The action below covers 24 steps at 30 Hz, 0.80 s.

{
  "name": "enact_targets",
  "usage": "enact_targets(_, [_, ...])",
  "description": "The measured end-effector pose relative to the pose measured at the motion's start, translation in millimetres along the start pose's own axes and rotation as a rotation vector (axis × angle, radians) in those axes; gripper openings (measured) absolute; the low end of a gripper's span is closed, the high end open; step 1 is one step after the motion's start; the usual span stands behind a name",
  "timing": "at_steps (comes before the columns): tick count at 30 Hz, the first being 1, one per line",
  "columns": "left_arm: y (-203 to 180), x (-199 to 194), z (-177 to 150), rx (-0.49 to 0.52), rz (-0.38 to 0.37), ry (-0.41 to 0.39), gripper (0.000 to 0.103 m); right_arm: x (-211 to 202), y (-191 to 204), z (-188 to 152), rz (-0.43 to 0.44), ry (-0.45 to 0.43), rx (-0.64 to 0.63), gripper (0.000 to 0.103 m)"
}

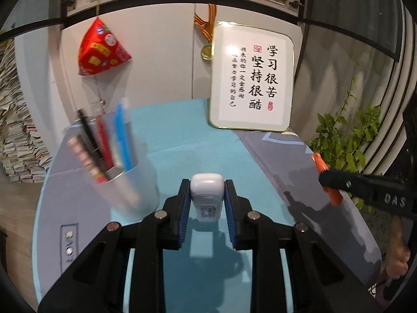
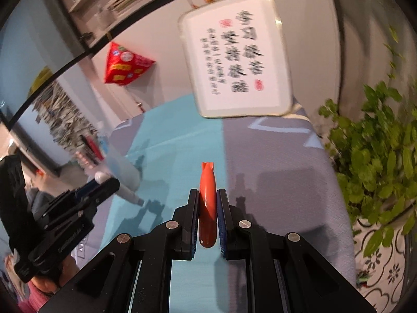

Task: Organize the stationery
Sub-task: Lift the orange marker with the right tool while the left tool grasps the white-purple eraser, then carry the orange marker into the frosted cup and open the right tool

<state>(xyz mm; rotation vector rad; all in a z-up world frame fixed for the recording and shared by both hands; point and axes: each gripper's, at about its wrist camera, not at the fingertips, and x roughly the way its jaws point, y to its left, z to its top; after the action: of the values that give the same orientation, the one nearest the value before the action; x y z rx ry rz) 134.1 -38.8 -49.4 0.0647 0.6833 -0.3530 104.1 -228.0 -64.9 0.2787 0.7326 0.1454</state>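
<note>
The left gripper (image 1: 207, 203) squeezes a small white bottle (image 1: 207, 195) and holds it above the blue desk (image 1: 182, 140), just beside the clear pen cup (image 1: 114, 161). The right gripper (image 2: 207, 208) is closed tight on an orange pen (image 2: 207, 203), up over the desk.

A round-edged table (image 1: 182, 140) wears a cloth of turquoise and grey panels. A clear cup (image 1: 130, 177) of pens (image 1: 121, 138) stands on the turquoise part at its left. At the far edge a framed calligraphy board (image 1: 251, 78) stands upright, leaning against the white cabinet (image 1: 161, 60) behind the table.
</note>
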Motion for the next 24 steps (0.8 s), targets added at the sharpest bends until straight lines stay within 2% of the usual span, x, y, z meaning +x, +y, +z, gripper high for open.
enact_targets(14, [78.5,-57.1,-44.2,-0.149,0.090,-0.048,0.023,13.6,112.2,21.8,0.130,0.016,-0.209,0.014])
enact_targets(18, [95.5,-63.3,-49.1,-0.189,0.102,-0.061,0.023,19.2,149.4,34.9,0.187,-0.026,-0.264,0.014])
enact_targets(21, [103.3,-68.8,-50.3,-0.206,0.105,-0.078,0.023,35.4,168.0,48.4,0.235,-0.035,-0.277,0.014])
enact_targets(24, [108.4,-74.3,-50.5,-0.211,0.101,-0.097,0.023,63.2,177.1,57.2,0.207,-0.007,-0.265,0.014])
